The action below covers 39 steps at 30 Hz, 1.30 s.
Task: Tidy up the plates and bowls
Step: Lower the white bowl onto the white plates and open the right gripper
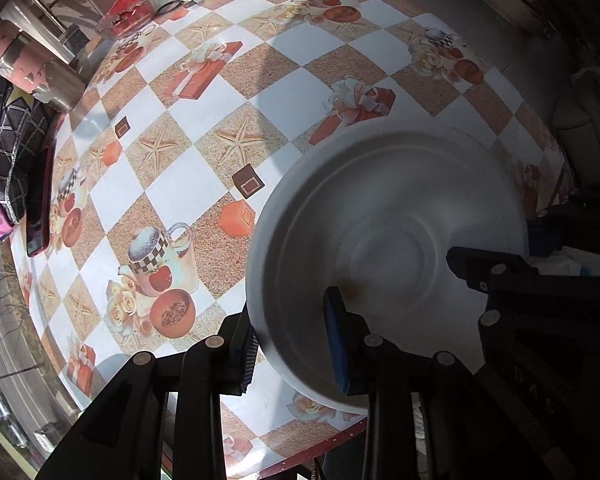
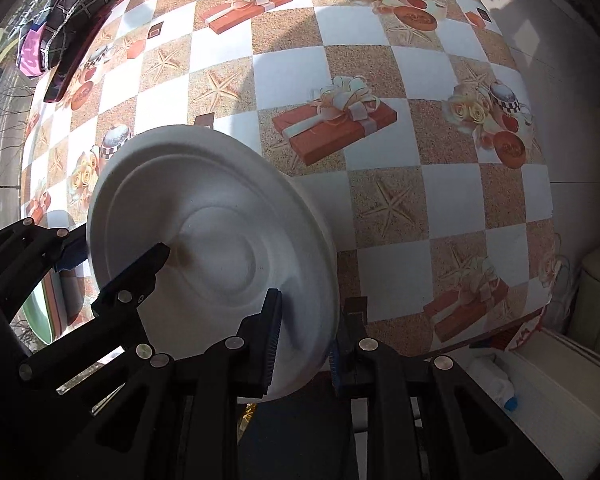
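A home, by the look of it: a desk (image 1: pixel 236 92) under a printed oilcloth of gift boxes, cups and starfish, a padded cream seat (image 2: pixel 596 292) beside it, a patterned bag (image 1: pixel 8 136) and a worn pink flask (image 1: pixel 32 66) lying at the edge

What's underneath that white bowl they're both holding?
Under the white bowl lies the patterned tablecloth, its checks and printed pictures running up to the rim on every visible side. What sits directly beneath is covered, and whether it touches the cloth is unclear.
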Available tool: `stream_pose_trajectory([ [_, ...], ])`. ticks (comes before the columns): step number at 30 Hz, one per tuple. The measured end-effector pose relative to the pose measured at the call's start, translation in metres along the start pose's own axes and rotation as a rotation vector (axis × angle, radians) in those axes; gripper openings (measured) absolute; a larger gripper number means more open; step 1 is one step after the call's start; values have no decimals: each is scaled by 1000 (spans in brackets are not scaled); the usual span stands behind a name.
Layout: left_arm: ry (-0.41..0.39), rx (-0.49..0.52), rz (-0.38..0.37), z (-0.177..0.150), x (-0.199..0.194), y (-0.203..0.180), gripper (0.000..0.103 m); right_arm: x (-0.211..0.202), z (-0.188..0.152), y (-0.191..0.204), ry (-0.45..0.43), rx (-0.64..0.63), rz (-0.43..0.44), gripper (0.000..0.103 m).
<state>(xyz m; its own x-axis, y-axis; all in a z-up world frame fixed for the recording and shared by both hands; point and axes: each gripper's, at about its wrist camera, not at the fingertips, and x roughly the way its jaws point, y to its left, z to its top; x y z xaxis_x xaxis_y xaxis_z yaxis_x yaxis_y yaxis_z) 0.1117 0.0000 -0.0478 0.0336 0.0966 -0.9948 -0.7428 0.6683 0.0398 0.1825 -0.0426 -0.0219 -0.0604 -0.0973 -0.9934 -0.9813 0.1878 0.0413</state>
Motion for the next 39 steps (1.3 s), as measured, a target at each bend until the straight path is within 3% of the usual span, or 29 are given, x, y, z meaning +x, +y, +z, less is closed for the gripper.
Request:
stream_pose_trajectory([
  [4,-4,18,1,-4,0,-2,36,6,2,-6,19,32,19,22],
  [11,-93,-27,31,-8,-22,13,68,12,5,-9,44,31,7,22],
  [16,-89,-72,4,-11,-39,37,78,6,9,-5,41,23,3,26],
  [17,-81,-71,14,-13,-41,40,79,4,9,-6,36,23,3,37],
  [18,-82,-68,25,-15,-44,42,79,1,9,-6,27,25,3,77],
  [19,-94,-69,38,-18,-47,44,79,-1,10,-8,5,25,4,103],
  [26,-58,-154,41,-26,-56,57,82,-16,11,-1,-51,5,-27,103],
  [39,-59,-166,51,-31,-61,62,84,-13,8,17,-32,-35,-42,103],
])
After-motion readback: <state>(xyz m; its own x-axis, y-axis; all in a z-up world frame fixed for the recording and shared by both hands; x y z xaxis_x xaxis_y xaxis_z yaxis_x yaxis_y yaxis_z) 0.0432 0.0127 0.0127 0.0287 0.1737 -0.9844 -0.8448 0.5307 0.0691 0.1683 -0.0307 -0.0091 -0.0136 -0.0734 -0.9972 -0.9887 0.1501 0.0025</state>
